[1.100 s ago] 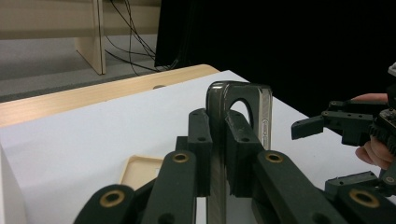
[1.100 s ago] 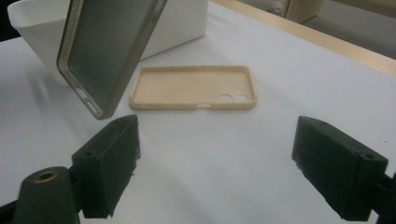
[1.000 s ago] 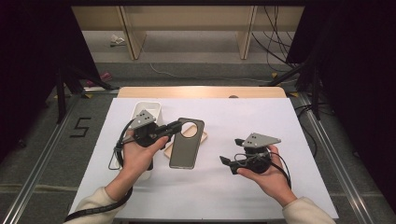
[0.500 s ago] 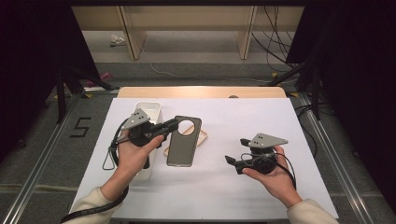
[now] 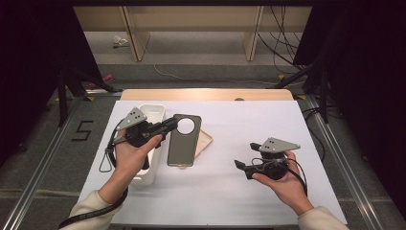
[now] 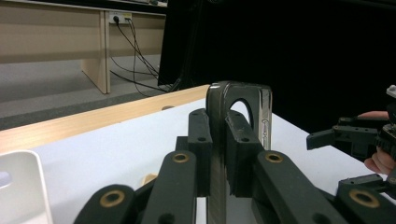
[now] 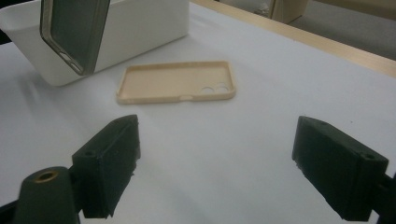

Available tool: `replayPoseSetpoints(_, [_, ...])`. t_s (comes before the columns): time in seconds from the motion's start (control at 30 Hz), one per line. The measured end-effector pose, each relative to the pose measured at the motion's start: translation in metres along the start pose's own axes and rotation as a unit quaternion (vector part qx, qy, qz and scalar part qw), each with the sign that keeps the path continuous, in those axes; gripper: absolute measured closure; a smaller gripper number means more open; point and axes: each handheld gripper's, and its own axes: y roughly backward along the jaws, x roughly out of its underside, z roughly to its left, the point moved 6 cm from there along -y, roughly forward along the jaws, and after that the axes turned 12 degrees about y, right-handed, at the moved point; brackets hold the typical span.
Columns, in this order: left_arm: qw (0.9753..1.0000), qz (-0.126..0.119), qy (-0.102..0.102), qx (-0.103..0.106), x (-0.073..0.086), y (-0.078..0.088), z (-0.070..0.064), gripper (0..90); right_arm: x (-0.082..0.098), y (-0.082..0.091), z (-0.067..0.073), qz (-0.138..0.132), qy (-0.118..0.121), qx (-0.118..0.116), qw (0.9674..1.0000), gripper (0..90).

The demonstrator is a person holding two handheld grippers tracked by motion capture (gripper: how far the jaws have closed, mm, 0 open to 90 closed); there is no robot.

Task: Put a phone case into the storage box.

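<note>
My left gripper (image 5: pixel 173 124) is shut on the edge of a dark phone case (image 5: pixel 182 143) with a round camera hole, and holds it above the table beside the white bin (image 5: pixel 152 112). In the left gripper view the jaws (image 6: pixel 217 122) pinch the dark case (image 6: pixel 263 116) edge-on. A beige phone case (image 5: pixel 205 142) lies open side up on the white table, partly under the dark one. My right gripper (image 5: pixel 242 168) hovers open at the right, empty. The right gripper view has its jaws (image 7: pixel 217 140) wide apart, facing the beige case (image 7: pixel 177 81).
The white bin (image 7: pixel 140 28) stands at the table's left. The table's white sheet (image 5: pixel 230 191) ends in a wooden strip (image 5: pixel 206 94) at the far edge. Beyond it are the floor, wooden furniture legs and cables. The right gripper (image 6: pixel 348 135) is at the far right of the left gripper view.
The left gripper has carried the dark case slightly left and farther from the person. The right hand has hardly moved.
</note>
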Motion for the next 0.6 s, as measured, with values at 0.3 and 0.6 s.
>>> replayPoseSetpoints(0.3, [0.9998,-0.021,0.007,-0.005,-0.013,0.01,0.006,81.7,0.001,0.002,-0.001,0.001,-0.002,0.002,1.0,16.1])
replayPoseSetpoints(0.6, [0.999,-0.04,0.012,-0.014,-0.026,0.02,0.015,81.8,0.002,0.005,-0.001,-0.001,-0.003,0.003,1.0,16.0])
